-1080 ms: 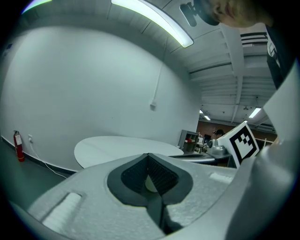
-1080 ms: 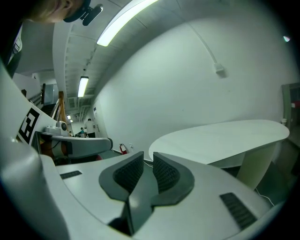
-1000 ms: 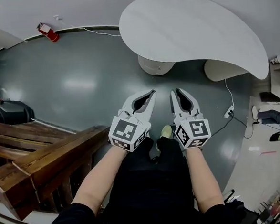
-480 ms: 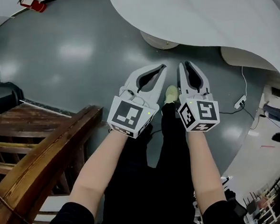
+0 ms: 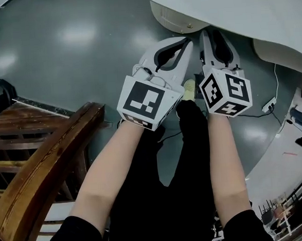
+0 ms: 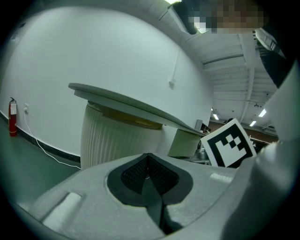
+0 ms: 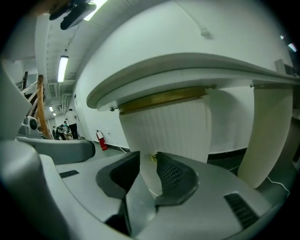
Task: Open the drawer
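A white curved tabletop (image 5: 246, 7) rests on a ribbed white pedestal (image 7: 164, 126) with a brass band under the top. A small brass knob (image 7: 153, 158) sits on the pedestal's face; no drawer outline shows. My right gripper (image 7: 147, 157) points level at that knob from close by; its jaws are opening, with a gap and nothing between the pads. From above, the right gripper (image 5: 212, 32) is just short of the pedestal (image 5: 172, 18). My left gripper (image 5: 188, 40) is beside it, to its left, shut and empty. Its pads (image 6: 157, 173) meet, facing the pedestal (image 6: 117, 136).
A dark wooden bench or railing (image 5: 41, 166) stands at the left. The person's black trousers and a pale shoe (image 5: 189, 89) are below the grippers. A second table support (image 5: 286, 56) and a power strip (image 5: 269, 105) are at the right. A fire extinguisher (image 6: 12, 117) stands by the wall.
Both grippers have sunk and moved closer to the ribbed pedestal. The right jaws have spread apart; the left stay shut.
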A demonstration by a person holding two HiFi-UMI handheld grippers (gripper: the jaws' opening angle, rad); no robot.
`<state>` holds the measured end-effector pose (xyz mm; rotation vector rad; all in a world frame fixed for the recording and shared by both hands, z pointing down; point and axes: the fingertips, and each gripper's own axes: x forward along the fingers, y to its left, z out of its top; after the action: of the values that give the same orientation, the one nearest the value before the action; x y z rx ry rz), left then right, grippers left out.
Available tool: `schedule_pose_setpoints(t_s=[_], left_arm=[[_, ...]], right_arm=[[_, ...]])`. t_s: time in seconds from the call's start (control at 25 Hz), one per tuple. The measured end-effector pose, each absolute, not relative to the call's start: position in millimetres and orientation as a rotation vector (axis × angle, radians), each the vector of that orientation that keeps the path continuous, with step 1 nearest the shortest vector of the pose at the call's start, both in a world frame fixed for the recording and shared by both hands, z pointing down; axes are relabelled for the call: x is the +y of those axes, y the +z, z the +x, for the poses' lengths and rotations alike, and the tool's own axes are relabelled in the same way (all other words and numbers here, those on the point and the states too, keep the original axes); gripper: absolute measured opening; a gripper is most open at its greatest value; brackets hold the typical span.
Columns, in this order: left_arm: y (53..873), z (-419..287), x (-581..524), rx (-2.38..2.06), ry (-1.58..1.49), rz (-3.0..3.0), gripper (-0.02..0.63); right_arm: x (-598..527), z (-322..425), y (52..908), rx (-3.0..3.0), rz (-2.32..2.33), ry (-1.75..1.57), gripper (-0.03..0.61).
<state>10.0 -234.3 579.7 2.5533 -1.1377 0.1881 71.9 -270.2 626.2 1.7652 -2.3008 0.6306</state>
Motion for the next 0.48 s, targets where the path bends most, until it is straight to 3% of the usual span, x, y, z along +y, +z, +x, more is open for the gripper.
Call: schedule_pose_setpoints(t_s=[0.48], left_arm=[[602,-9,-266,-1.195,0.126,2.535,0.009]], right_arm=[[-309,66,664,-2.264,1.792,0.597,0.150]])
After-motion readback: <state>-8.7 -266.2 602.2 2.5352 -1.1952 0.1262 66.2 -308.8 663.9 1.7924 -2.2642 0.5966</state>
